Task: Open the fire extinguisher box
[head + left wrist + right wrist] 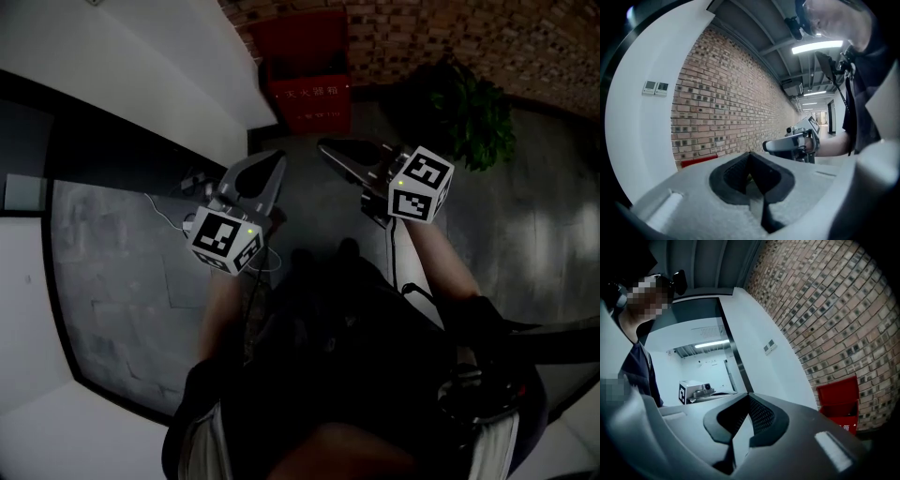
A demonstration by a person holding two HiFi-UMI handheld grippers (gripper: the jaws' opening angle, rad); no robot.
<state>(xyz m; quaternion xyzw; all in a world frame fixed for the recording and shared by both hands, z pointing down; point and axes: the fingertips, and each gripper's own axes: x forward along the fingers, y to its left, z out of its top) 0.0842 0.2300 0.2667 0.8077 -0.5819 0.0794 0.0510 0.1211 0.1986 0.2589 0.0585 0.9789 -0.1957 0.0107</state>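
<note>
From your head camera, the red fire extinguisher box [309, 92] stands on the floor [525, 216] against the brick wall [450, 37], close to where the bricks meet the white wall [141, 66]. Its lid stands upright behind the body. You hold your left gripper [274, 159] and right gripper [328, 146] side by side in front of you. Both tips point toward the box and are well short of it, touching nothing. A green plant [478, 117] stands to the right of the box.

In the left gripper view, the fingers [736, 173] are clenched tip to tip with nothing between them. Only a thin red strip of the box [698, 161] shows above the gripper's body. It lies left of the fingertips, at the foot of the bricks and far off. Your right gripper shows to the right, held about level.

In the right gripper view, the fingers [761, 416] are also pressed together and empty. The box [839, 404] lies off to the right of the fingertips, well apart from them, with its lid raised against the bricks. Your left gripper shows at the left.
</note>
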